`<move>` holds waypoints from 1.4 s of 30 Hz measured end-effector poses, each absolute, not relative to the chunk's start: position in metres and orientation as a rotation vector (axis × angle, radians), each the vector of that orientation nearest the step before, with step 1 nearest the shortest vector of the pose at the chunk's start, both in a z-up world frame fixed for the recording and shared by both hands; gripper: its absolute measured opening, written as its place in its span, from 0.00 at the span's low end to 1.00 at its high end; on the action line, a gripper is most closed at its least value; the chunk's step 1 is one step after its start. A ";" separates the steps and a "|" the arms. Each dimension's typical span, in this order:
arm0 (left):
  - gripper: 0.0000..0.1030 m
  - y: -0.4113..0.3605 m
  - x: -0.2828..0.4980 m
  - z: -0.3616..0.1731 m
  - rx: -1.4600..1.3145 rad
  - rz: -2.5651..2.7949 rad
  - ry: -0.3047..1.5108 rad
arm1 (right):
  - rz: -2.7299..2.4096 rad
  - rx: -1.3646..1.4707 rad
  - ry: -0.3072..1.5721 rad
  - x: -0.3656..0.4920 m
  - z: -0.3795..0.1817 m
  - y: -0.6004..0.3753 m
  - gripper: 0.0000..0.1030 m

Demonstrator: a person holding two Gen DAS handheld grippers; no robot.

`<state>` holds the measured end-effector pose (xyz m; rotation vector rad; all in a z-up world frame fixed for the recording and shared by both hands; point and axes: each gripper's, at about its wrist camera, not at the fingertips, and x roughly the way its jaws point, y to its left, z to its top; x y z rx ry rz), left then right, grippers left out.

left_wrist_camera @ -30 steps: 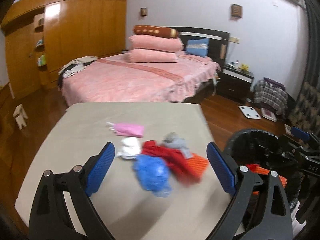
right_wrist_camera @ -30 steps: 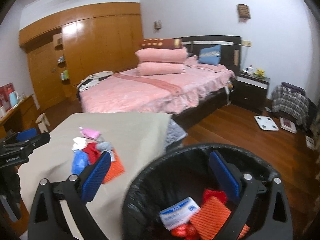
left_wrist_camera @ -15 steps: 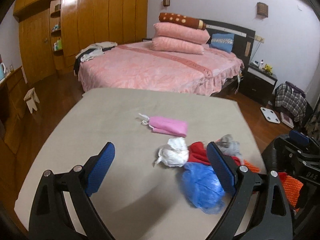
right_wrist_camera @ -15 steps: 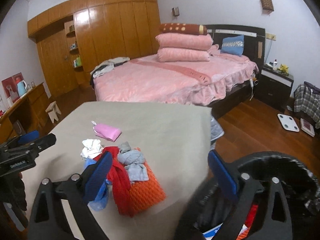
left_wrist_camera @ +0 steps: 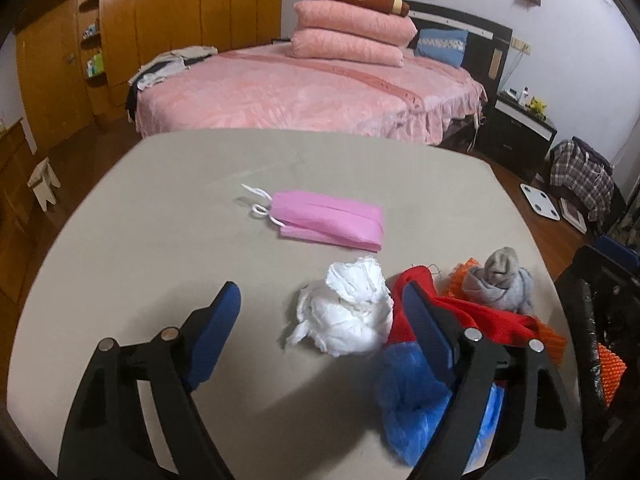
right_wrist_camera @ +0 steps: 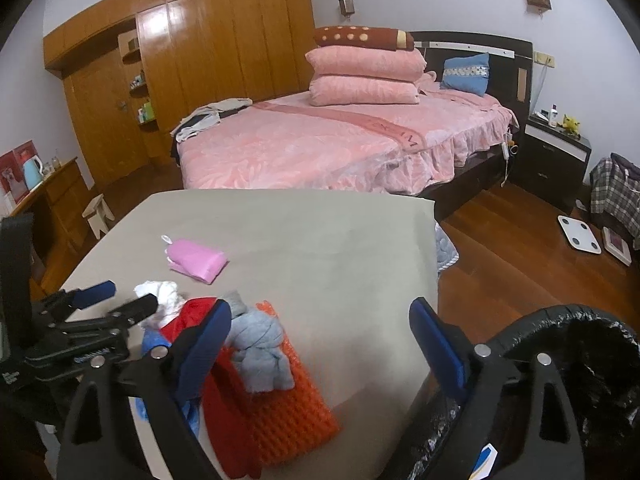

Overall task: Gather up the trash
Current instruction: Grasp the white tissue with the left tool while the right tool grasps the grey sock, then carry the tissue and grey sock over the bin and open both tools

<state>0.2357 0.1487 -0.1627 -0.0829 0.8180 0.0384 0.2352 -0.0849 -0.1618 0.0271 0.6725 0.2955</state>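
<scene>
On the beige table (left_wrist_camera: 168, 216) we count six pieces of trash: one pink folded mask (left_wrist_camera: 330, 220) lying apart toward the far side; one crumpled white tissue wad (left_wrist_camera: 348, 312); one red cloth (left_wrist_camera: 476, 318); one grey sock bundle (left_wrist_camera: 500, 282); one orange bubble-textured sheet (right_wrist_camera: 286, 404); one blue plastic wrapper (left_wrist_camera: 412, 404). The last five lie heaped together near the table's near right edge, the grey bundle resting on the orange sheet, the red cloth beside it.

We hold two grippers. Left gripper (left_wrist_camera: 320, 320): fingers spread wide, holding nothing; the white wad sits between them, and the right finger (left_wrist_camera: 426, 332) crosses in front of the red cloth and blue wrapper. We cannot tell whether it touches them. Right gripper (right_wrist_camera: 320, 344): fingers spread wide, holding nothing, with bare table between them; its left finger (right_wrist_camera: 204, 344) overlaps the red cloth.

One black-lined trash bin (right_wrist_camera: 580, 360) stands just beside the table's right edge, with scraps inside.

Beyond: one pink bed (right_wrist_camera: 320, 140), two pink pillows, one nightstand (right_wrist_camera: 556, 160), one wooden wardrobe (right_wrist_camera: 200, 52).
</scene>
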 end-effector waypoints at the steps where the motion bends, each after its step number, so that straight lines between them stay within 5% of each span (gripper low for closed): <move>1: 0.76 0.149 0.238 -0.165 -0.085 0.035 0.824 | 0.295 0.027 0.675 0.237 -0.162 -0.084 0.86; 10: 0.41 0.148 0.249 -0.184 -0.126 -0.032 0.878 | 0.318 0.004 0.700 0.247 -0.169 -0.071 0.85; 29: 0.39 0.173 0.228 -0.143 -0.145 0.058 0.778 | 0.394 -0.021 0.820 0.270 -0.203 -0.028 0.77; 35: 0.39 0.170 0.223 -0.140 -0.142 0.049 0.773 | 0.450 0.043 0.892 0.273 -0.213 -0.033 0.50; 42: 0.39 0.164 0.216 -0.131 -0.127 0.043 0.753 | 0.459 0.028 0.828 0.262 -0.191 -0.032 0.47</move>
